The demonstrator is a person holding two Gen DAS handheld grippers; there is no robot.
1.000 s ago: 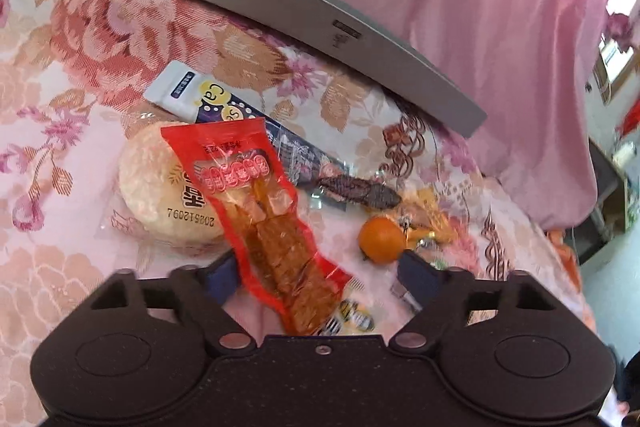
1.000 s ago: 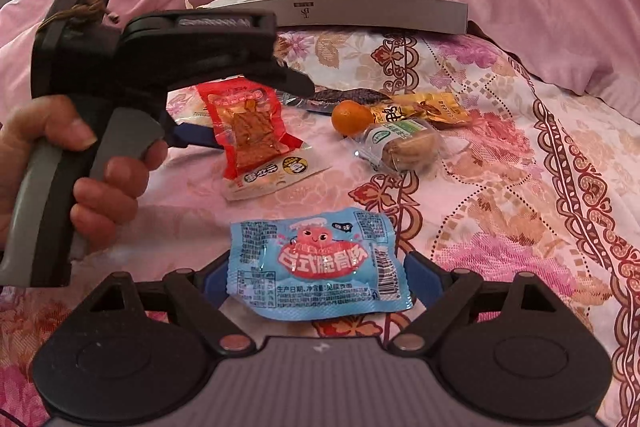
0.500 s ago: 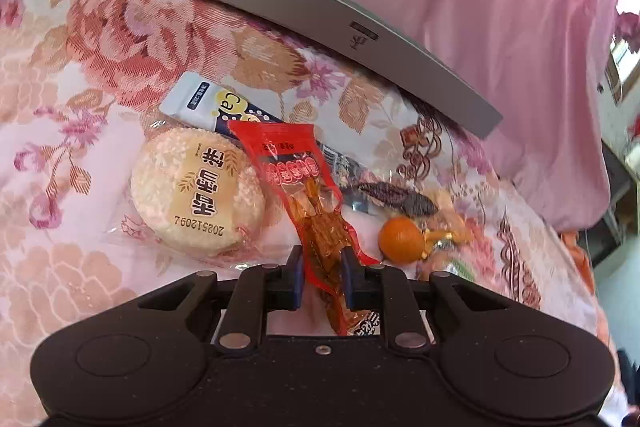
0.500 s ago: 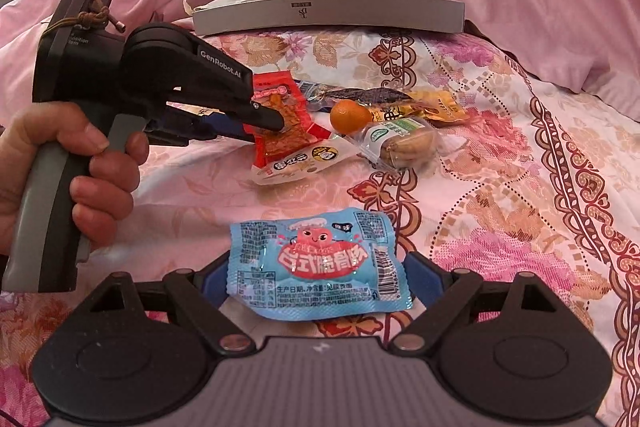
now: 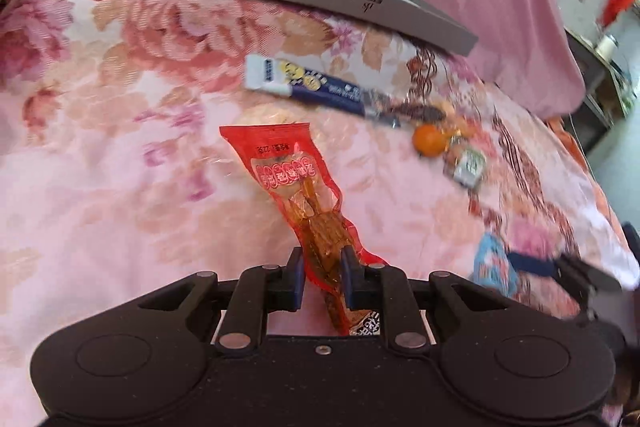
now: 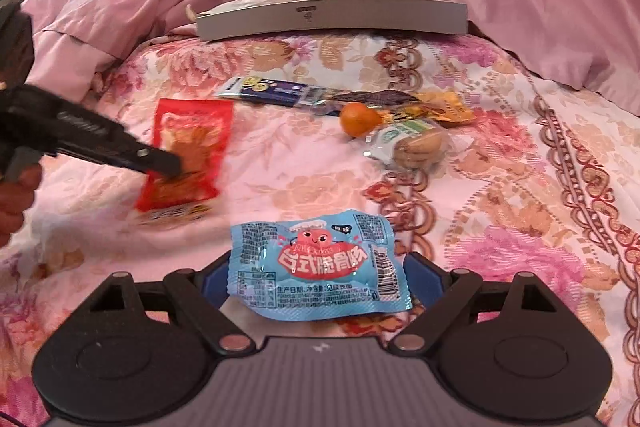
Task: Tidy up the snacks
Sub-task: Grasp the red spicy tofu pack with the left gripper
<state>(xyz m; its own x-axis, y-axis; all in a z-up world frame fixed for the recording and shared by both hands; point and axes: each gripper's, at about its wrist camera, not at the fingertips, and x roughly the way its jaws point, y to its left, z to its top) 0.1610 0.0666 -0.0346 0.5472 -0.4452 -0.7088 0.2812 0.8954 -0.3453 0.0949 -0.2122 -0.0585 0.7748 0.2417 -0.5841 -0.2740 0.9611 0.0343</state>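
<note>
My left gripper [image 5: 322,277] is shut on a red snack packet [image 5: 296,183] and holds it above the floral bedspread; the packet [image 6: 188,147] also shows, blurred, at the left of the right wrist view, with the left gripper [image 6: 176,165] on it. My right gripper [image 6: 316,281] is open around a light blue snack packet [image 6: 318,267] that lies flat between its fingers. The blue packet [image 5: 494,263] shows at the right of the left wrist view.
A grey flat box [image 6: 332,19] lies at the back against pink drapery. A blue-and-white stick packet [image 6: 272,91], a small orange [image 6: 358,119], a dark packet, a yellow packet [image 6: 440,109] and a wrapped round pastry [image 6: 416,147] lie mid-bed.
My left gripper closed on the red packet, lifted it and carried it left, away from the pile. The round rice cake is out of view. The right gripper stayed still.
</note>
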